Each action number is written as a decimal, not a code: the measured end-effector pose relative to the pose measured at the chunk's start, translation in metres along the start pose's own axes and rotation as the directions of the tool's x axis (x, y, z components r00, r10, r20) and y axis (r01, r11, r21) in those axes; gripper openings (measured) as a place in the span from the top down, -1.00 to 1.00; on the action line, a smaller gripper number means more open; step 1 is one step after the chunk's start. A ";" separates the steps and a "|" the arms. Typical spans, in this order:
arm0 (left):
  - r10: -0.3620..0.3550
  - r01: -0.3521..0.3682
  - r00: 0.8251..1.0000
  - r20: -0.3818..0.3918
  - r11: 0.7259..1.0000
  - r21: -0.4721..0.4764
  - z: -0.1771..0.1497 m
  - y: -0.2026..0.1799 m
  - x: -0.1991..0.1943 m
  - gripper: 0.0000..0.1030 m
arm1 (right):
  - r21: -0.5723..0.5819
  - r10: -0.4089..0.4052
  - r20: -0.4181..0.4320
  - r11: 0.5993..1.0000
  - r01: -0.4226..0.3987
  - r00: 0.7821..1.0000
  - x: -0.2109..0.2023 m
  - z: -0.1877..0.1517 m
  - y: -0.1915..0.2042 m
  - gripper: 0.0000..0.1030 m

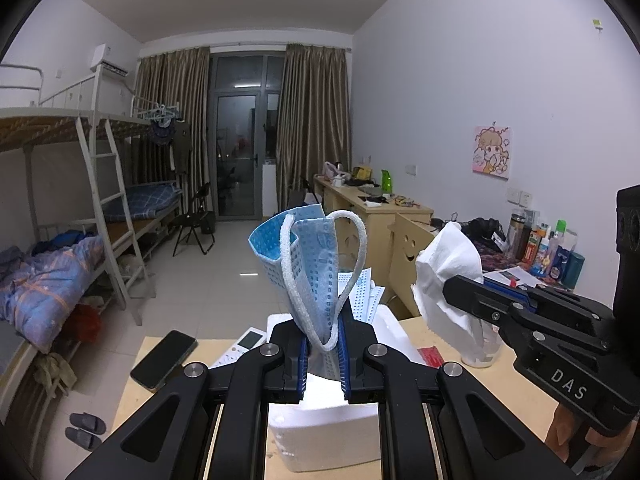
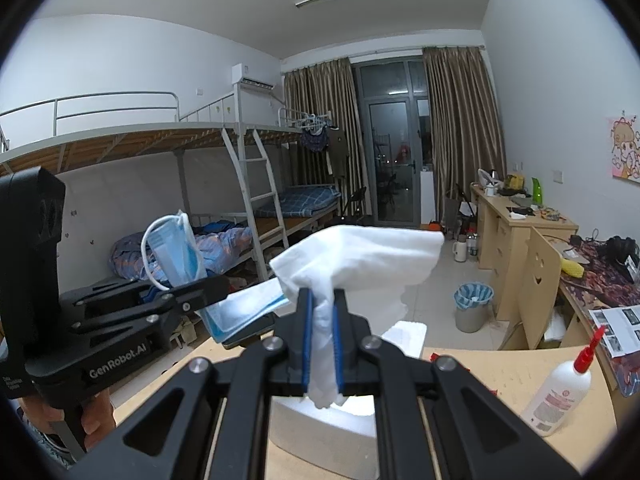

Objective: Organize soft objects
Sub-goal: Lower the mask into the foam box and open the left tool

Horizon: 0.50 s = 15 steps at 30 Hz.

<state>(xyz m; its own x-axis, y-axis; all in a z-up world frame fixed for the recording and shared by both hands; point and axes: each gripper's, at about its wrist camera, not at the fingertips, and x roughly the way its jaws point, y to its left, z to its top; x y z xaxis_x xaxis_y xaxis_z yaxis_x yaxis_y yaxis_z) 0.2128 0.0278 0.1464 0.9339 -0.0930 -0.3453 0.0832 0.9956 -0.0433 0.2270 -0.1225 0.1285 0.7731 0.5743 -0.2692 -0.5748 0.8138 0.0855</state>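
Note:
My left gripper (image 1: 323, 354) is shut on a blue face mask (image 1: 308, 256) with white ear loops and holds it upright above the table. The mask also shows in the right wrist view (image 2: 178, 252). My right gripper (image 2: 321, 330) is shut on a crumpled white tissue (image 2: 360, 256) and holds it in the air. The tissue also shows in the left wrist view (image 1: 448, 276), right of the mask. More blue masks (image 2: 244, 306) lie on the white foam box (image 1: 324, 432) below both grippers.
A wooden table (image 1: 504, 392) carries a black phone (image 1: 164, 358), a white remote (image 1: 244, 346), a clear cup (image 1: 482, 354) and a white squeeze bottle with a red cap (image 2: 560, 392). Bunk beds (image 2: 160, 184) stand left, cluttered desks (image 2: 520, 220) right, a bin (image 2: 472, 306) on the floor.

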 end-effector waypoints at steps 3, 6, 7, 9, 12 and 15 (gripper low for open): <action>0.005 -0.005 1.000 -0.013 1.000 -0.008 0.004 0.005 0.012 0.75 | 0.005 0.004 -0.005 1.000 -0.004 1.000 0.007 0.001 -0.003 0.77; 0.008 -0.009 1.000 -0.021 1.000 -0.017 0.006 0.010 0.022 0.75 | 0.012 0.005 -0.014 1.000 -0.005 1.000 0.018 0.005 -0.007 0.77; 0.011 -0.011 1.000 -0.024 1.000 -0.015 0.006 0.010 0.026 0.75 | 0.015 0.007 -0.018 1.000 -0.006 1.000 0.020 0.004 -0.008 0.77; 0.005 -0.006 0.999 -0.037 1.000 -0.013 0.006 0.011 0.035 0.75 | 0.018 0.015 -0.026 1.000 -0.014 1.000 0.027 0.005 -0.011 0.77; 0.001 -0.001 0.998 -0.062 1.000 -0.009 0.006 0.011 0.049 0.75 | 0.016 0.015 -0.037 1.000 -0.015 0.999 0.034 0.006 -0.015 0.77; -0.004 0.003 0.997 -0.076 1.000 -0.005 0.006 0.011 0.055 0.75 | 0.019 0.009 -0.054 1.000 -0.008 0.999 0.040 0.006 -0.019 0.77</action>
<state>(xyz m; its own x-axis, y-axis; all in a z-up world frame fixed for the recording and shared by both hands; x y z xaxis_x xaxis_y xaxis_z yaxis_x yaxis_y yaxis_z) 0.2674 0.0338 0.1323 0.9046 -0.0974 -0.4150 0.0846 0.9952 -0.0490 0.2700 -0.1148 0.1216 0.7524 0.5761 -0.3195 -0.5758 0.8107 0.1058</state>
